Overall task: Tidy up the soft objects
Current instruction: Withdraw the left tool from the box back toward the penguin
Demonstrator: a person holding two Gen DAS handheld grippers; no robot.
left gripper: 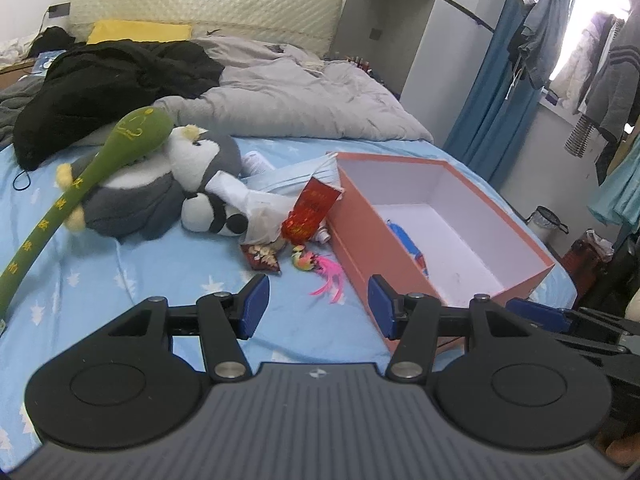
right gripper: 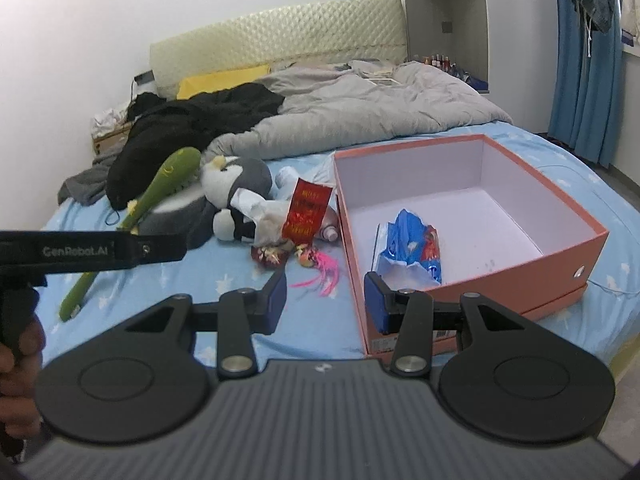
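Note:
An open orange box [left gripper: 360, 236] [right gripper: 552, 264] with a white inside sits on the blue bed; a blue snack bag [right gripper: 412, 248] [left gripper: 408, 244] lies in it. Left of the box lie a grey penguin plush [left gripper: 160, 192] [right gripper: 236, 184], a long green plush club [left gripper: 100, 160] [right gripper: 160, 188], a small panda plush [left gripper: 212, 212] [right gripper: 232, 224], a red packet [left gripper: 312, 208] [right gripper: 306, 210] and a pink feathered toy [left gripper: 328, 276] [right gripper: 320, 272]. My left gripper [left gripper: 318, 306] is open and empty, above the bed near the box's front corner. My right gripper [right gripper: 326, 302] is open and empty, by the box's front left wall.
A grey duvet [left gripper: 300, 92] [right gripper: 360, 108] and black clothes [left gripper: 112, 80] [right gripper: 192, 124] cover the far bed. A yellow pillow [left gripper: 140, 32] lies by the headboard. Blue curtains [left gripper: 496, 80] and hanging clothes [left gripper: 592, 60] are on the right. A small red snack pack [left gripper: 262, 258] lies before the toys.

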